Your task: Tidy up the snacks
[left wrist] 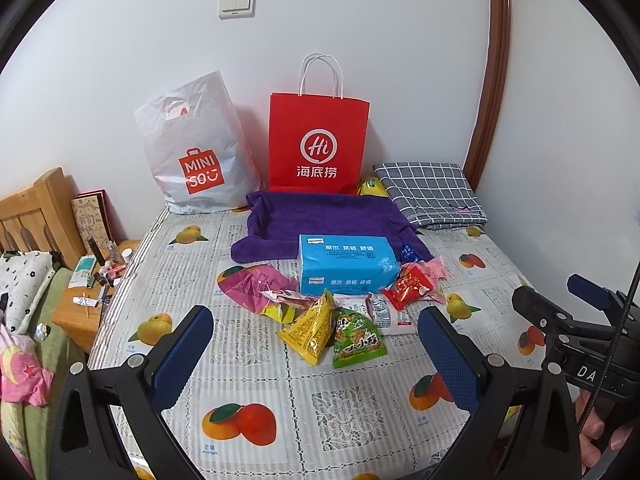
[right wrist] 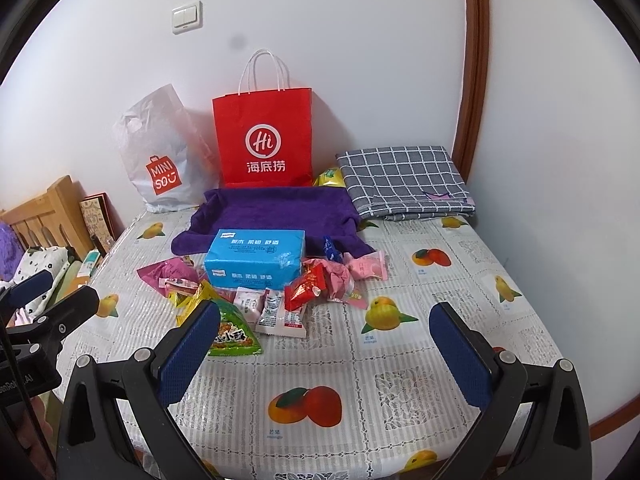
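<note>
A table (left wrist: 248, 360) in fruit-print cloth held the unsorted heap: from left, a pink packet (left wrist: 250, 286), a yellow packet (left wrist: 310, 330), a green packet (left wrist: 356, 340), a blue tissue pack (left wrist: 346, 266) and red wrappers (left wrist: 410, 292), all lying loose before a purple towel (left wrist: 320, 216). The left gripper (left wrist: 316, 354) and right gripper (right wrist: 326, 354) hovered wide open, each empty. By appearances, sorting had not begun; a red paper bag (left wrist: 318, 144) stood behind.

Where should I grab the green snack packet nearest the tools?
Take the green snack packet by its wide bottom edge, coming in low from the near side with the open left tool. It lies flat, that edge is free, and the yellow packet crowds its left.
</note>
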`<action>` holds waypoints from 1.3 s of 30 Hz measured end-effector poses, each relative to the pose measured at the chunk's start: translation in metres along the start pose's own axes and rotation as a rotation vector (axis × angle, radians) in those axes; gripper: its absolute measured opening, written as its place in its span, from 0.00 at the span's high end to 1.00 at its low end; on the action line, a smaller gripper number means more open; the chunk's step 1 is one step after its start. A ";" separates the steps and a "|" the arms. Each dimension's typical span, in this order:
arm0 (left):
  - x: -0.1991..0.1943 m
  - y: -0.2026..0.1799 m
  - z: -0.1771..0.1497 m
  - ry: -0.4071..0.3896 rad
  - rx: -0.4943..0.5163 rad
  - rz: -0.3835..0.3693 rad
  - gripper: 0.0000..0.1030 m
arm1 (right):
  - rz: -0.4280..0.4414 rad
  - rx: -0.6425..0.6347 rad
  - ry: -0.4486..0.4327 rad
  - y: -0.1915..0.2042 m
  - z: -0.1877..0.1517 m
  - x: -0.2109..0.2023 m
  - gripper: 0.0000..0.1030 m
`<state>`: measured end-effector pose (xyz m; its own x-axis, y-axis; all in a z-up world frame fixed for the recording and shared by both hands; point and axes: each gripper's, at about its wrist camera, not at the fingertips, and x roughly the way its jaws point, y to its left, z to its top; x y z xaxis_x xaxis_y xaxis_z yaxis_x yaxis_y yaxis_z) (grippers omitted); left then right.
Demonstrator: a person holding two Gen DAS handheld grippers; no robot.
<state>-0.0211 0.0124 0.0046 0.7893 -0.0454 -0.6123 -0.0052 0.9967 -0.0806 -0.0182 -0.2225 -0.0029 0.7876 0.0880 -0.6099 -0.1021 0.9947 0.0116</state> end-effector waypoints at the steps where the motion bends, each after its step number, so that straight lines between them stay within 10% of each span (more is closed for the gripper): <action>1: 0.000 0.000 0.000 0.000 0.000 0.000 0.00 | -0.002 0.000 0.001 0.001 0.000 0.000 0.00; 39: 0.001 -0.002 -0.002 0.001 0.002 -0.014 0.00 | 0.012 -0.012 -0.013 0.006 0.002 -0.006 0.00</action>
<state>-0.0215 0.0100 0.0029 0.7890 -0.0590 -0.6116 0.0066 0.9961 -0.0877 -0.0223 -0.2167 0.0019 0.7938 0.1010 -0.5997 -0.1194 0.9928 0.0091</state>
